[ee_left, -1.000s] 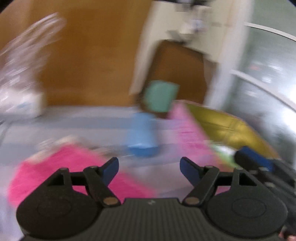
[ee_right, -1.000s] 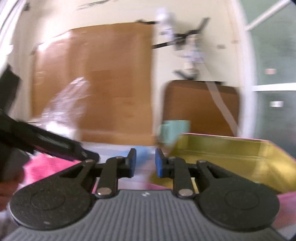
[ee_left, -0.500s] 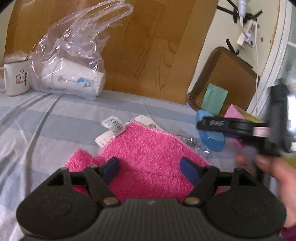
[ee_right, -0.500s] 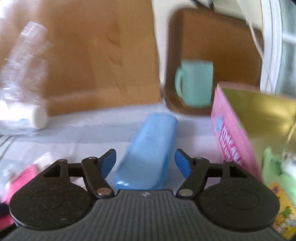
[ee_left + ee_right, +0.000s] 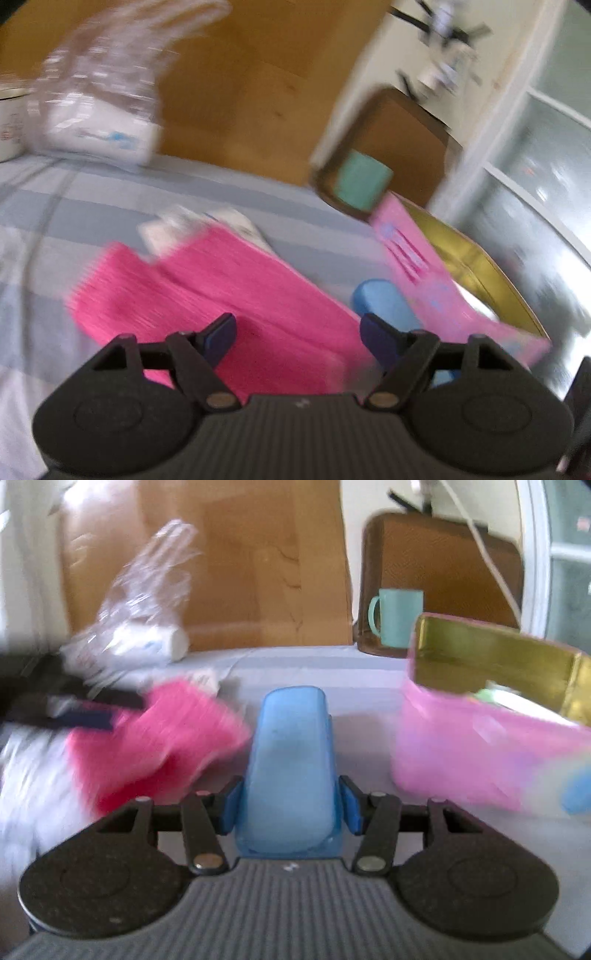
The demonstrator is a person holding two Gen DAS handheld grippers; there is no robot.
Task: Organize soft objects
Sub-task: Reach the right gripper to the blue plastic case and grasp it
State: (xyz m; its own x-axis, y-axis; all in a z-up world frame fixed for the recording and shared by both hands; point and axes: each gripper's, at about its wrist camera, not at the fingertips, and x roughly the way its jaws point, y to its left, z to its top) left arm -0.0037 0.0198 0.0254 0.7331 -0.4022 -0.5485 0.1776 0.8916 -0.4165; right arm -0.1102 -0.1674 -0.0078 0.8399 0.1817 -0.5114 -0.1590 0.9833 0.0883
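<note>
1. right gripper (image 5: 289,808): jaws have just been closing, one blue pad at each side of the blue case (image 5: 290,771), at or almost at its walls (contact cannot be confirmed).
2. blue case: lies lengthwise on the striped cloth (image 5: 314,664), between the pink towel (image 5: 155,746) and the pink box (image 5: 480,760).
3. left gripper (image 5: 298,338): jaws have just been opening and stand wide, nothing between the pads, above the pink towel's near edge.
4. pink box: gold-lined, open at the top, just right of the case.
5. background: teal mug (image 5: 397,616), clear plastic bag (image 5: 144,602).
</note>
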